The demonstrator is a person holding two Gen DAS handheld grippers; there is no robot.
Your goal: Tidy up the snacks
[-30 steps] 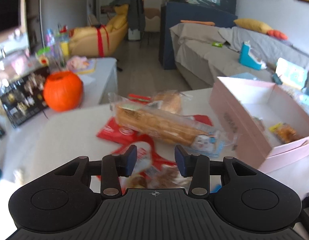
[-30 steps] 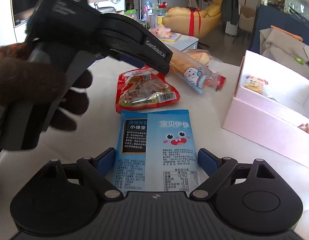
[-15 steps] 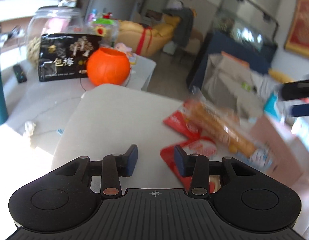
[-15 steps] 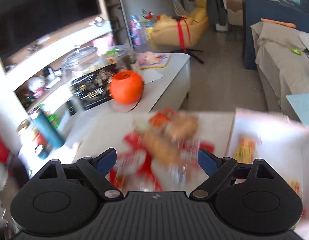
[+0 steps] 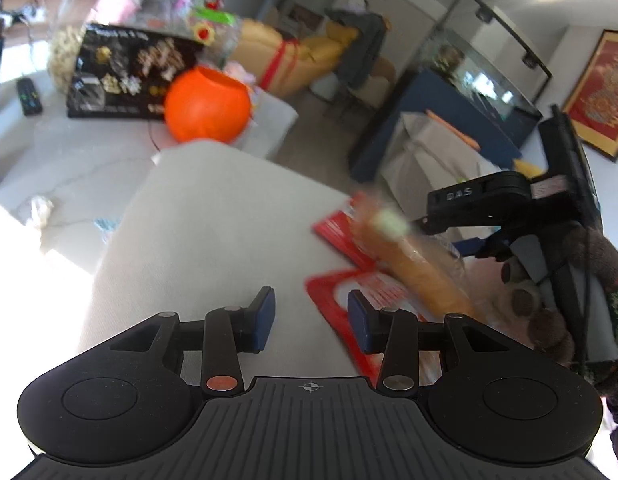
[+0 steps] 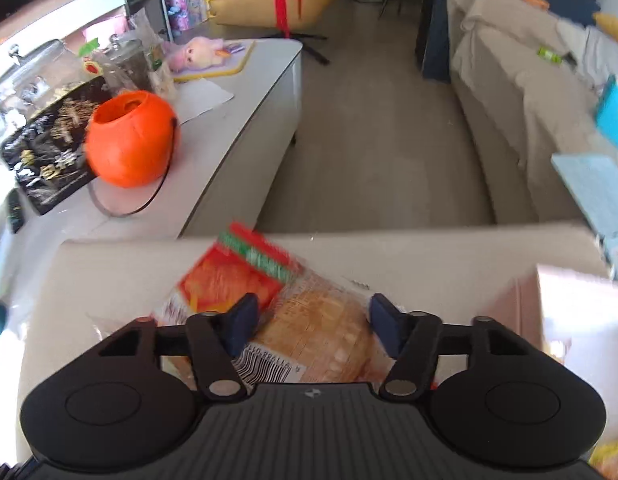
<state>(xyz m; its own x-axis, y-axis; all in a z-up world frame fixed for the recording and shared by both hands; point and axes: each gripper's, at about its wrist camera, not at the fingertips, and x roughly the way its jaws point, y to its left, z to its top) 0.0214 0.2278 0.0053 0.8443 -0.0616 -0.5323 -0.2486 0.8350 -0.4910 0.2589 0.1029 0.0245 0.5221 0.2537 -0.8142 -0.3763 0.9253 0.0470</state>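
My left gripper (image 5: 311, 316) is open and empty above the white table (image 5: 213, 216). To its right lie red snack packs (image 5: 341, 288) with a long bread loaf in clear wrap (image 5: 417, 264) on top. The right gripper's body (image 5: 505, 208), held in a gloved hand, hovers over the far end of the loaf. In the right wrist view my right gripper (image 6: 311, 320) is open, with a round bread loaf in a clear bag (image 6: 321, 332) between and below the fingers, partly over a red-orange snack pack (image 6: 233, 280). The pink box (image 6: 569, 316) is at the right.
An orange pumpkin bucket (image 6: 129, 140) and a black gift box (image 6: 45, 148) stand on the low white cabinet (image 6: 237, 120) to the left. A grey sofa (image 6: 509, 92) is at the far right, with bare floor between. The table's far edge (image 6: 349, 236) is close ahead.
My left gripper has swung left, away from the snack pile. My right gripper left the blue pack, rose, then came down over the round bread, its opening narrower.
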